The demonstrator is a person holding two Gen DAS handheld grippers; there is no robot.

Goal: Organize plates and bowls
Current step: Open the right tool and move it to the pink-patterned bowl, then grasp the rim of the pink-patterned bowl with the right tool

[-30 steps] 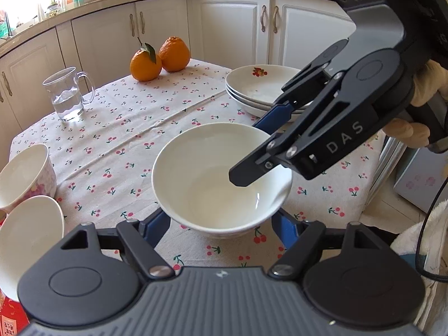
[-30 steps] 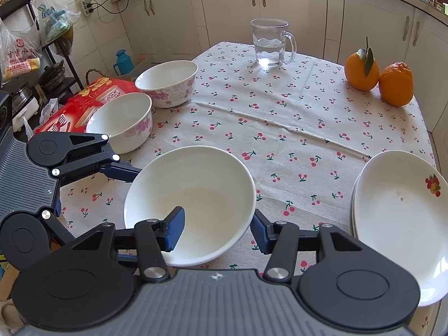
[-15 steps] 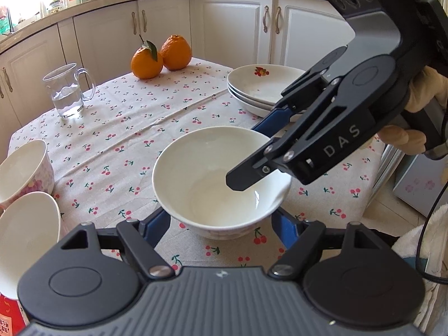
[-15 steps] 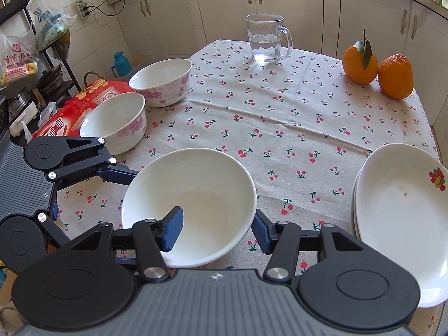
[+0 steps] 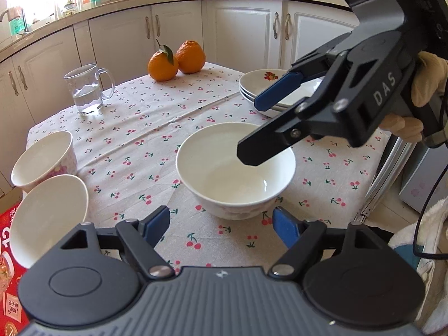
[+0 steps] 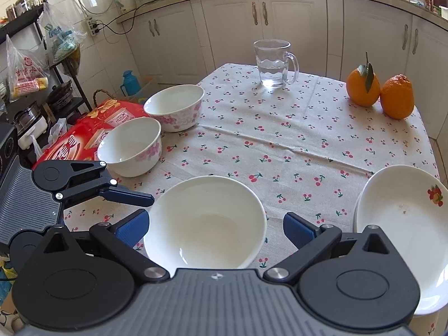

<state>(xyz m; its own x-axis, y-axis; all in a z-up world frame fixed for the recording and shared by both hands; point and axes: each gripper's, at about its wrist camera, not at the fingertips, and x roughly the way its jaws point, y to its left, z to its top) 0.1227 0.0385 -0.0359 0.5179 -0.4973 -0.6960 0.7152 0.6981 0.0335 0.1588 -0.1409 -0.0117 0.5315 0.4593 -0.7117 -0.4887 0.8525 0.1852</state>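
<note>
A white bowl (image 5: 235, 168) (image 6: 204, 221) stands on the cherry-print tablecloth (image 5: 156, 128) near its front edge. My left gripper (image 5: 221, 224) is open, just short of the bowl. My right gripper (image 6: 215, 224) is open and held above the bowl, its jaws spread wider than the bowl; it shows in the left wrist view (image 5: 252, 131). Two flowered bowls (image 6: 131, 145) (image 6: 175, 106) stand side by side at the table's left edge. A stack of white plates (image 6: 403, 212) (image 5: 268, 89) sits at the right edge.
A glass mug of water (image 6: 274, 64) stands at the far side. Two oranges (image 6: 380, 95) sit at the far right corner. A red package (image 6: 84, 137) lies beyond the left edge under the bowls. White cabinets (image 6: 280, 28) ring the table.
Both grippers have drawn back and lifted off the white bowl. The right gripper's jaws, one earlier inside the bowl, now stand wide and above it. The bowl rests on the cloth.
</note>
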